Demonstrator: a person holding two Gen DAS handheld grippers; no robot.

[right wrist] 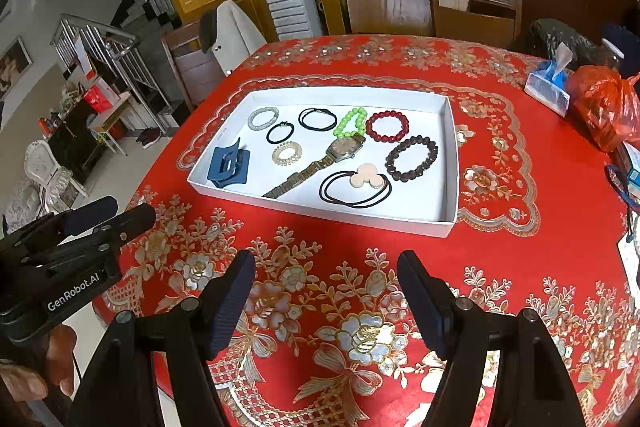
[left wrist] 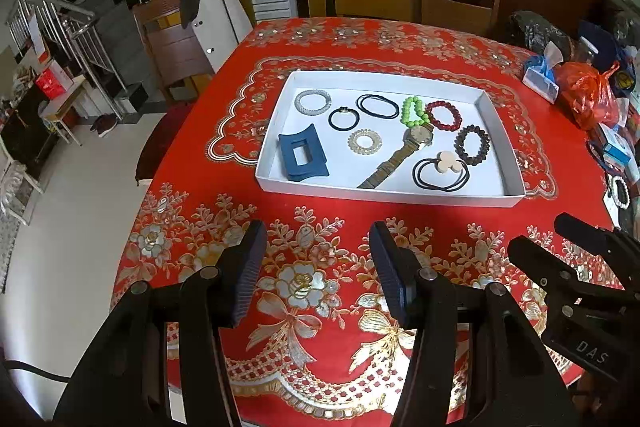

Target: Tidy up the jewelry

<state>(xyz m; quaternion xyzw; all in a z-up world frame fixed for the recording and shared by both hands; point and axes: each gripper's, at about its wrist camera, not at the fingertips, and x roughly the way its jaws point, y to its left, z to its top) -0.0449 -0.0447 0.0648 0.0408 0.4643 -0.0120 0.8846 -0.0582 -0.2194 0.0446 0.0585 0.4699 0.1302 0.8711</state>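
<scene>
A white tray sits on the red floral tablecloth and holds several pieces: a blue hair clip, a gold watch, a green bead bracelet, a red bead bracelet, a dark bead bracelet, black hair ties and pale rings. My left gripper and right gripper hover open and empty over the cloth, short of the tray's near edge.
At the table's right edge lie a tissue pack, an orange plastic bag and small boxes. Wooden chairs stand behind the table. The table drops off to the floor at left, towards a staircase.
</scene>
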